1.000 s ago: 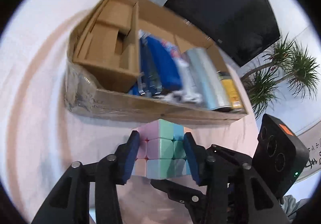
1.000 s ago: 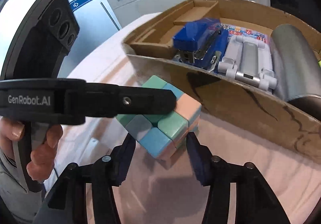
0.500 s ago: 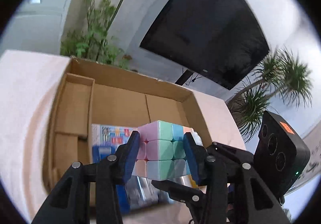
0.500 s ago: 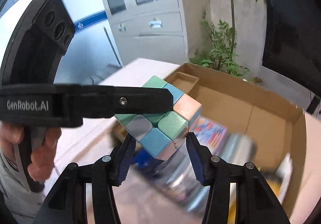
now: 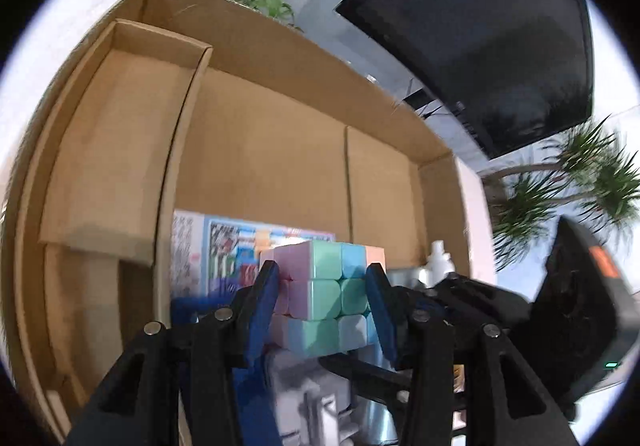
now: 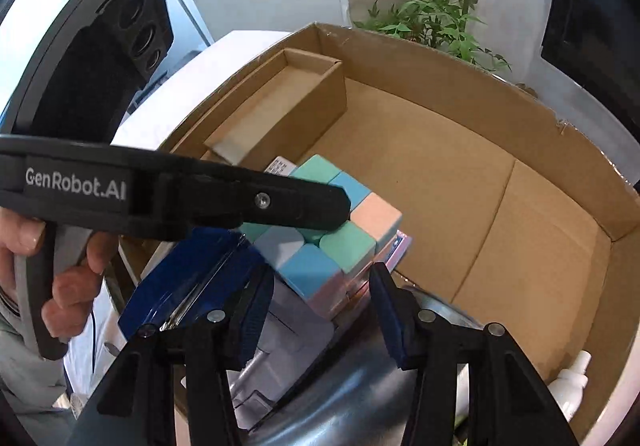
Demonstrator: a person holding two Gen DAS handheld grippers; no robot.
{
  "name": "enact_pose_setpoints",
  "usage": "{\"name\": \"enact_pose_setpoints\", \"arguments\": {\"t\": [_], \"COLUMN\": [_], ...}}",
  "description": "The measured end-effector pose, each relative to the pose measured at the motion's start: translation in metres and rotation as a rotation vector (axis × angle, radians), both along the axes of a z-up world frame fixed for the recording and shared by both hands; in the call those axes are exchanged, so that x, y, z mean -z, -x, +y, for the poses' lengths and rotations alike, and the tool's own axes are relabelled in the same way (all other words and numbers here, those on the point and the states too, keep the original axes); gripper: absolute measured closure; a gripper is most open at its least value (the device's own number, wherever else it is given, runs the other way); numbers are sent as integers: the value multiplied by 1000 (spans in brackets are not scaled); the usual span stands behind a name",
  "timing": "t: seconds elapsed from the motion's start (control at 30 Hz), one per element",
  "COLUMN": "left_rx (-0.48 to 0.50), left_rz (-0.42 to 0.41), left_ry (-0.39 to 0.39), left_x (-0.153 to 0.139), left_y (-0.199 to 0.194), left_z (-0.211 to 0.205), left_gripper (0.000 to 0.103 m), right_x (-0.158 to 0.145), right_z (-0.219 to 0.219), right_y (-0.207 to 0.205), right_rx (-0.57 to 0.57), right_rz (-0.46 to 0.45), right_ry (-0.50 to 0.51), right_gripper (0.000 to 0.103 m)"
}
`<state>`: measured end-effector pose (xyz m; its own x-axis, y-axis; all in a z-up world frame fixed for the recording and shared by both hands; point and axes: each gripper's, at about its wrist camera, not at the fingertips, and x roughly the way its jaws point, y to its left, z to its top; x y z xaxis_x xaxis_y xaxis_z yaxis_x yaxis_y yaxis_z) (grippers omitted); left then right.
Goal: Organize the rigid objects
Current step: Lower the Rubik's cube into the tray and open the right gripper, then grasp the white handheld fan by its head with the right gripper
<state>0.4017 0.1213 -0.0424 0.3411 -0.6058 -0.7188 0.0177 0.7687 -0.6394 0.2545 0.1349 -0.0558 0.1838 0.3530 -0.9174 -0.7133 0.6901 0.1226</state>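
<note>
A pastel puzzle cube (image 5: pixel 329 296) is clamped between the blue pads of my left gripper (image 5: pixel 322 306), held over the inside of an open cardboard box (image 5: pixel 256 150). In the right wrist view the same cube (image 6: pixel 332 238) sits ahead of my right gripper (image 6: pixel 320 310), whose jaws stand apart on either side without touching it. The left gripper's finger (image 6: pixel 240 206) crosses that view from the left. Below the cube lie a colourful flat packet (image 5: pixel 224 246), a blue stapler (image 6: pixel 192 278) and a grey object (image 6: pixel 296 334).
The box has an inner cardboard divider tray (image 6: pixel 280 106) at its left and bare floor (image 6: pixel 460 206) at the back right. A silver cylinder (image 6: pixel 352 406) and a white bottle (image 6: pixel 572 382) lie near the front. Plants and a dark screen (image 5: pixel 480 26) stand behind.
Both grippers have moved together from the table in front of the box, up over its front wall, and now lower inside it. The left gripper keeps hold of the cube.
</note>
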Motion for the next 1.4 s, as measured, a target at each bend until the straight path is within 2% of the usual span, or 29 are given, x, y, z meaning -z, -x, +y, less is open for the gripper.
{"name": "enact_pose_setpoints", "arguments": {"t": [0.17,0.27,0.3,0.33,0.37,0.4,0.43,0.5,0.57,0.63,0.7,0.77,0.87,0.9,0.93,1.0,1.03,1.07,1.1,1.13,1.17,1.27,1.33,1.4], "left_rx": [-15,-24,-16,-12,-9,-1,0,-25,-55,-87,-139,-167,-162,-143,-136,-122,-109,-98,-97,-104,-105,-44,12,38], "left_rz": [-3,-81,-145,-203,-286,-345,-378,-445,-413,-342,-269,-220,-141,-108,-87,-29,-20,-10,-10,-17,-21,-52,-77,-90], "left_ry": [2,-105,-142,-177,-230,-270,-301,-380,-422,-426,-416,-373,-244,-164,-120,20,59,89,108,115,119,142,169,127], "left_x": [0,-16,-28,-42,-60,-74,-83,-102,-105,-98,-89,-76,-40,-20,-8,23,31,38,42,44,44,35,25,20], "left_y": [3,19,33,50,78,104,123,178,227,262,300,329,358,365,367,371,369,366,364,362,361,354,344,333], "left_z": [2,9,11,12,14,17,19,29,45,64,83,95,99,96,87,80,74,70,66,63,59,37,19,-1], "left_gripper": [59,59,57,50,38,31,20,20,19,19,19,20,20,21,21,30,39,48,49,49,49,49,49,49], "right_x": [-6,-20,-31,-39,-49,-59,-62,-63,-52,-31,-12,-3,0,2,4,12,17,25,31,37,41,41,45,47], "right_z": [5,-6,-14,-21,-32,-47,-54,-68,-75,-71,-59,-46,-22,-14,-8,7,12,16,16,18,12,-13,-48,-84], "right_y": [14,23,36,45,61,85,99,144,192,239,284,316,358,368,372,386,389,392,390,386,382,370,351,337], "right_rx": [1,63,84,97,124,171,188,194,195,153,87,34,-39,-62,-76,-96,-93,-82,-58,-44,-21,60,152,234], "right_rz": [-7,-18,-49,-73,-106,-158,-181,-210,-222,-152,-65,-14,-6,0,-1,-26,-37,-48,-50,-38,5,80,232,338], "right_ry": [15,-34,-54,-75,-111,-162,-182,-206,-225,-238,-256,-277,-294,-295,-294,-258,-237,-213,-187,-182,-211,-296,-440,-570], "right_gripper": [55,52,40,30,8,0,0,0,0,0,2,3,4,4,4,7,9,16,31,39,44,45,46,47]}}
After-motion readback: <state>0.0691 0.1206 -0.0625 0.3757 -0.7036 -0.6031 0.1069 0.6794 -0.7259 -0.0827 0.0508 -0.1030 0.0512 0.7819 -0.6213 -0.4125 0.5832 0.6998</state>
